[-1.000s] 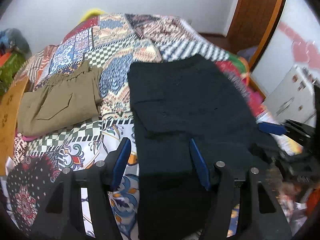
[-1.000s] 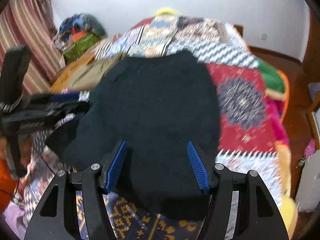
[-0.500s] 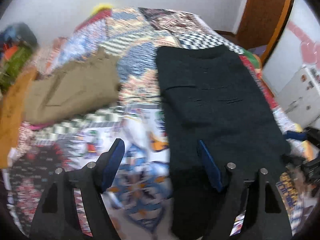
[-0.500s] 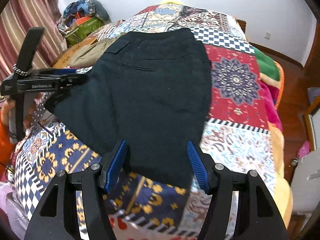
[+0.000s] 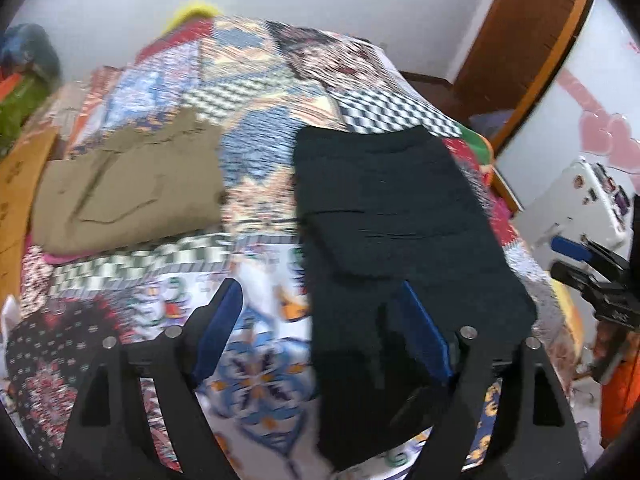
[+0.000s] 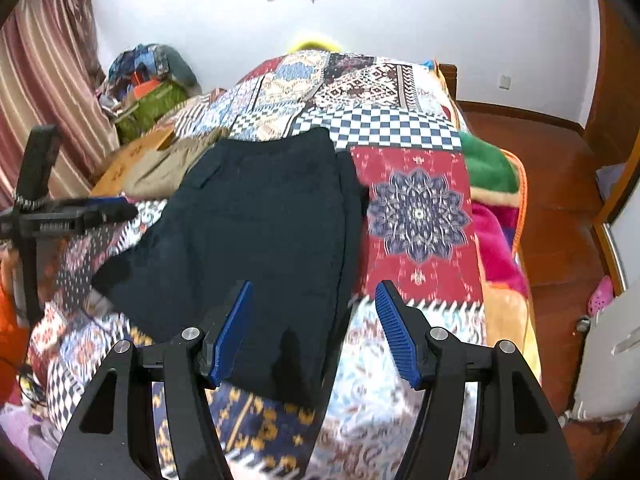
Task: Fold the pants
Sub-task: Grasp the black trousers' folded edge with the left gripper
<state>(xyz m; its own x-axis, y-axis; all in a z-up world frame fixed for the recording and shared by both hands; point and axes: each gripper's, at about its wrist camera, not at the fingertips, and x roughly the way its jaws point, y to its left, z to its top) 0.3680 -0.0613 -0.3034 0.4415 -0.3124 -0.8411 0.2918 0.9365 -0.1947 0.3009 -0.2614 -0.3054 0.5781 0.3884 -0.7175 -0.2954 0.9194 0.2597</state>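
Bed under a patchwork quilt (image 6: 416,208) of checks, medallions and florals — lying flat on it, dark folded pants (image 6: 256,232); beside them, well apart toward the curtain side, folded olive-tan pants (image 5: 128,188).

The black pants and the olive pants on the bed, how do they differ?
The black pants are dark and lie near the middle of the patchwork bedspread; the olive pants are khaki-green and sit off toward its left edge. The black pants cover a longer stretch of the bed, while the olive pants make a shorter, more compact shape. Both lie flat, and no tongs are holding either.
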